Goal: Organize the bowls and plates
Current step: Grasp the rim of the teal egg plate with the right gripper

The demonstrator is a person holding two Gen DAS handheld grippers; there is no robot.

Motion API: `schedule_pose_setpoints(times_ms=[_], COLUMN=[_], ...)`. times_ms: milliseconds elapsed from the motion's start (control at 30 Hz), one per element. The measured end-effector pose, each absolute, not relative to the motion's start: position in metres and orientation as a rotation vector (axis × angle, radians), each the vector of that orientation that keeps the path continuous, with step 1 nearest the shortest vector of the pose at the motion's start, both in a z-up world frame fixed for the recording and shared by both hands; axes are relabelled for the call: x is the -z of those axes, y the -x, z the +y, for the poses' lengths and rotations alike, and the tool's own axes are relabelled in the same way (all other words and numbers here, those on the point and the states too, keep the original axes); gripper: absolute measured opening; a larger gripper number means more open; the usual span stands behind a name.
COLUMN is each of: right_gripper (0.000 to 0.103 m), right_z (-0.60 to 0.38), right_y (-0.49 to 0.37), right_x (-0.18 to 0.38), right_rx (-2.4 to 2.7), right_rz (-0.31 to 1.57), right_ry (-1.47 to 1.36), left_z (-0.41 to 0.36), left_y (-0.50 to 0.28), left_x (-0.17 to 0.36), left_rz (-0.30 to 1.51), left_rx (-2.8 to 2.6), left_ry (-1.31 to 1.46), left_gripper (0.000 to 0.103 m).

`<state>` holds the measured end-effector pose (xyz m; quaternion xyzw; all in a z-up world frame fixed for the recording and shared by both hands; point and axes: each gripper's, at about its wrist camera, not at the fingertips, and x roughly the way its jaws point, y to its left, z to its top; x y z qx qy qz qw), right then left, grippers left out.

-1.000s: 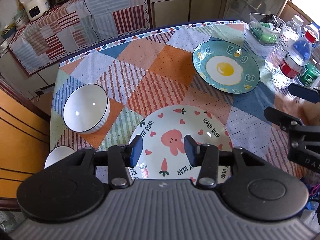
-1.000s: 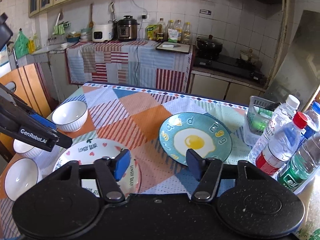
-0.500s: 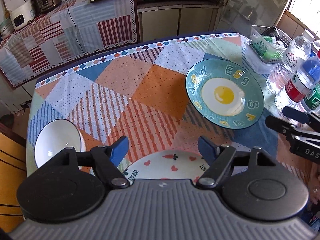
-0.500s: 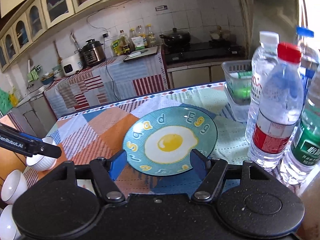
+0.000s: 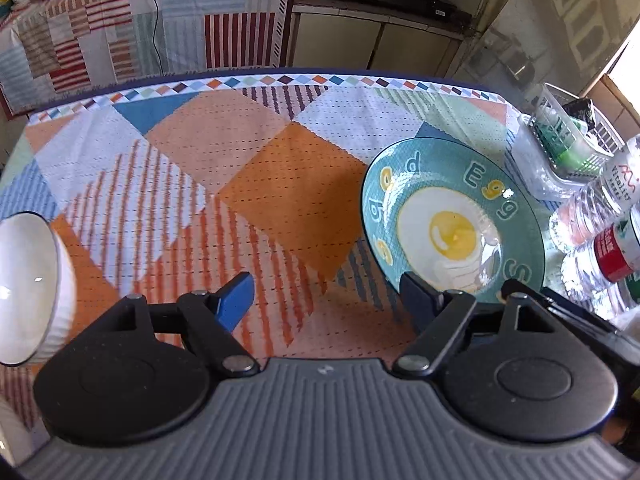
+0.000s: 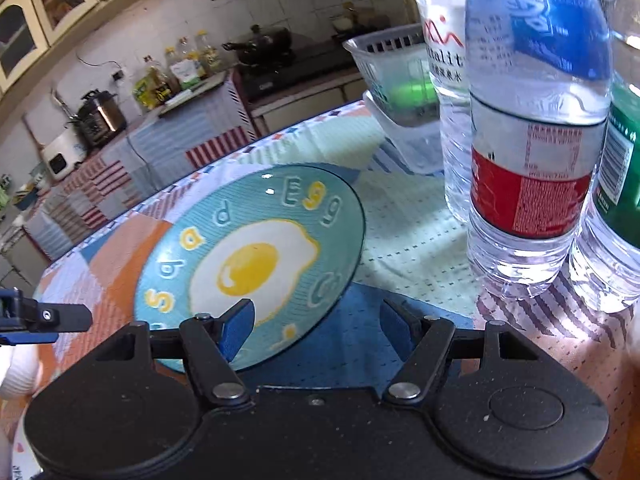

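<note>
A teal plate with a fried-egg picture (image 5: 452, 220) lies on the patchwork tablecloth at the right; it also shows in the right wrist view (image 6: 256, 256). My left gripper (image 5: 326, 300) is open and empty above the cloth, its right finger at the plate's near rim. My right gripper (image 6: 316, 324) is open and low at the plate's near edge, its left finger over the rim. A white ribbed bowl (image 5: 32, 288) stands at the left edge. The left gripper's tip (image 6: 44, 316) shows at the left of the right wrist view.
Several water bottles (image 6: 532, 152) stand close on the right, also seen in the left wrist view (image 5: 608, 240). A clear plastic basket (image 5: 568, 140) sits at the back right corner. A cloth-covered counter (image 5: 140, 20) with appliances runs behind the table.
Both grippers moved right and lower toward the egg plate. The left jaws opened wider. The white rabbit plate passed out of the left wrist view. The bottles loom larger on the right.
</note>
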<state>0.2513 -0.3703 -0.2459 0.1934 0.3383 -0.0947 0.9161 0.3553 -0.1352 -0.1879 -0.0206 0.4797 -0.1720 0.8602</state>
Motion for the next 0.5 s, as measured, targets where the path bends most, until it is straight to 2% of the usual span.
schedule_pose_setpoints(times_ms=[167,233,300,367,467,500], right_gripper=[0.07,0.062,0.044,0.039,0.02,0.019], right_z=[-0.374,-0.376,-0.38,-0.383,-0.385,-0.387], right_y=[-0.259,-0.26,-0.263,-0.262,-0.26,-0.258], right_x=[0.257,0.259,0.262,0.264,0.267,0.269], right_rx=[0.199,0.197,0.182,0.197,0.229,0.223], right_rz=[0.645,0.622,0.612,0.598,0.586,0.578], right_ry=[-0.407,-0.436,-0.492,-0.528,-0.519,-0.535], left_z=[-0.145,-0.145,-0.144,-0.144,-0.143,-0.142], left_y=[-0.368,-0.372,-0.373,-0.374,-0.375,-0.376], left_x=[0.21,0.219,0.224,0.228,0.234,0.235], left_rz=[1.035,1.044,1.042,1.046,1.049,1.052], left_rx=[0.336,0.33,0.333,0.337,0.355,0.356], left_ry=[0.065,0.094,0.126,0.151,0.198,0.216], left_gripper=[0.079,0.079,0.079,0.079,0.07,0.068])
